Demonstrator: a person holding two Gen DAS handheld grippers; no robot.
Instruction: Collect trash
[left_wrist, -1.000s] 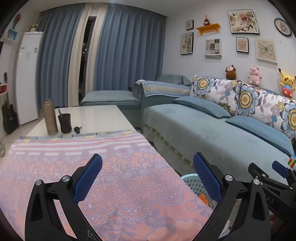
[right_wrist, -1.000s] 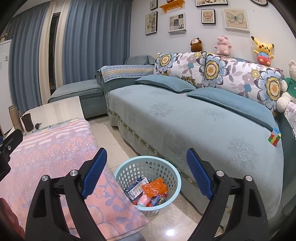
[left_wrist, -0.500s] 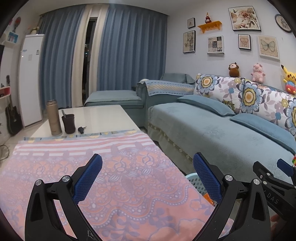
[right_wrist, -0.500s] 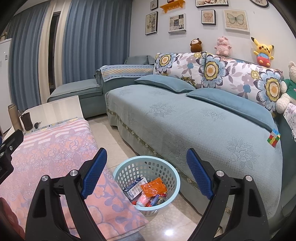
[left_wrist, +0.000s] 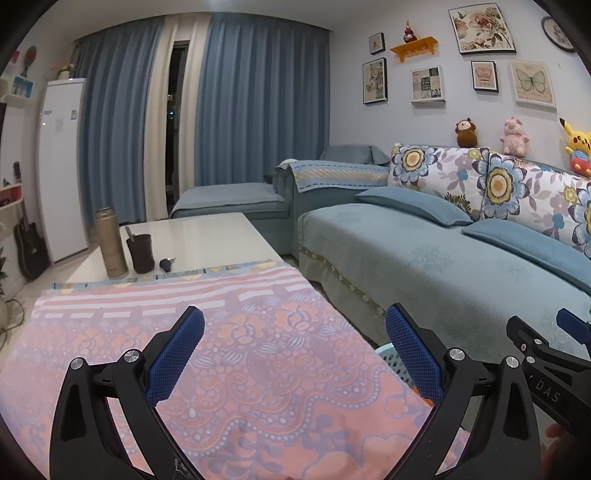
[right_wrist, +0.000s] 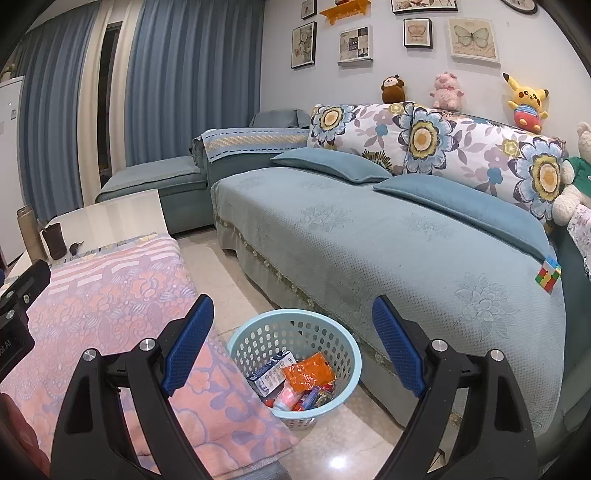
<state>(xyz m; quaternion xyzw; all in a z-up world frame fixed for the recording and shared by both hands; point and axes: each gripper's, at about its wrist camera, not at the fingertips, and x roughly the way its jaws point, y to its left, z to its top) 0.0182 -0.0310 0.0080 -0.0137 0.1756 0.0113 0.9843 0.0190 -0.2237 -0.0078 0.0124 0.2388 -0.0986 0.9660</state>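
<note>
A light blue perforated basket (right_wrist: 343, 343) stands on the floor between the table and the sofa, holding an orange wrapper (right_wrist: 309, 371), a small blue and white box (right_wrist: 271, 373) and other packets. My right gripper (right_wrist: 291, 321) hovers above it, open with nothing between its blue pads. Over the pink patterned cloth (left_wrist: 221, 343) on the table, my left gripper (left_wrist: 295, 325) is open and holds nothing. A sliver of the basket (left_wrist: 388, 352) shows by its right finger. The right gripper's tip (left_wrist: 569, 325) appears at the right edge of the left wrist view.
At the table's far end stand a tan flask (left_wrist: 110, 243), a dark cup (left_wrist: 140, 253) and keys (left_wrist: 166, 264). A blue sofa (right_wrist: 388, 251) with cushions runs along the right, a colour cube (right_wrist: 548, 275) on it. A pale floor strip (right_wrist: 221, 273) separates sofa and table.
The left wrist view has tilted up slightly, so less of the basket shows. Both grippers stay open and in place; the right view is unchanged.
</note>
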